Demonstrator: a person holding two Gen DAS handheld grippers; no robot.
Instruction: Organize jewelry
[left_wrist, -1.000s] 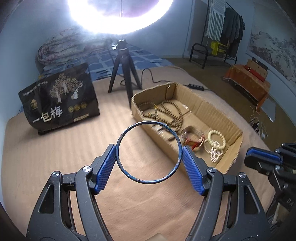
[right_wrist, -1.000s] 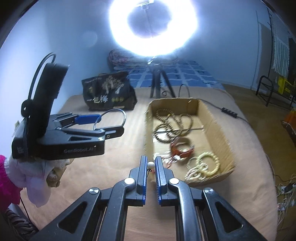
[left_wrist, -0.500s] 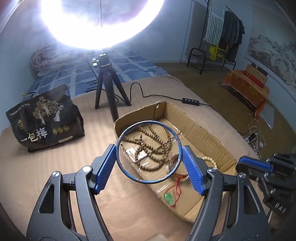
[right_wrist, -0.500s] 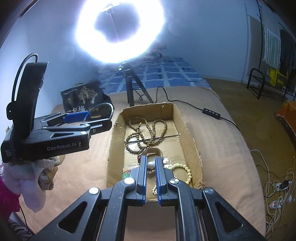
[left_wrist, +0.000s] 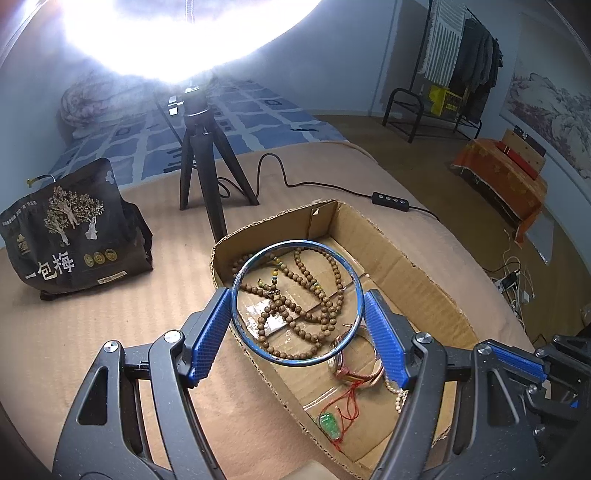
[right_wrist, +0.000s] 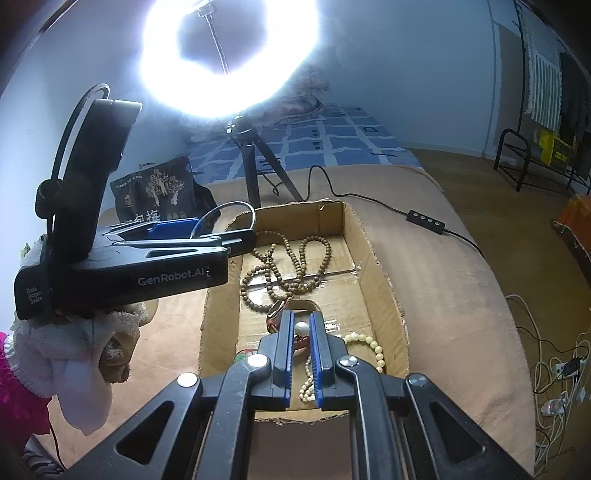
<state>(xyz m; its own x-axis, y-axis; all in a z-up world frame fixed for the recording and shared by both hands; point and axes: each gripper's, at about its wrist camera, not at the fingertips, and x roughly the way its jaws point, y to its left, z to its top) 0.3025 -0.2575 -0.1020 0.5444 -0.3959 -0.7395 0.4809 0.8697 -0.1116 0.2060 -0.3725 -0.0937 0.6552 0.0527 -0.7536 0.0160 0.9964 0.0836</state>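
My left gripper (left_wrist: 297, 306) is shut on a thin blue bangle (left_wrist: 236, 314), held over the left part of an open cardboard box (left_wrist: 417, 266). The box holds brown bead strings (left_wrist: 314, 291), a red-and-tan bracelet (left_wrist: 360, 373), a green pendant on red cord (left_wrist: 330, 424) and pale beads (right_wrist: 373, 347). My right gripper (right_wrist: 301, 325) is shut on a small white pearl (right_wrist: 301, 328), low over the box's near end. The left gripper also shows in the right wrist view (right_wrist: 207, 236), holding the bangle (right_wrist: 236, 205) above the box's left wall.
The box sits on a tan blanket (left_wrist: 92, 332). A black printed bag (left_wrist: 70, 236) stands at the left. A ring light tripod (left_wrist: 205, 162) with cable and switch (left_wrist: 390, 196) stands behind the box. A clothes rack (left_wrist: 450, 74) and orange-covered furniture (left_wrist: 502, 177) are at the far right.
Both grippers have moved forward and lower over the box, so the box looks nearer. The left still holds the bangle and the right still holds the pearl.
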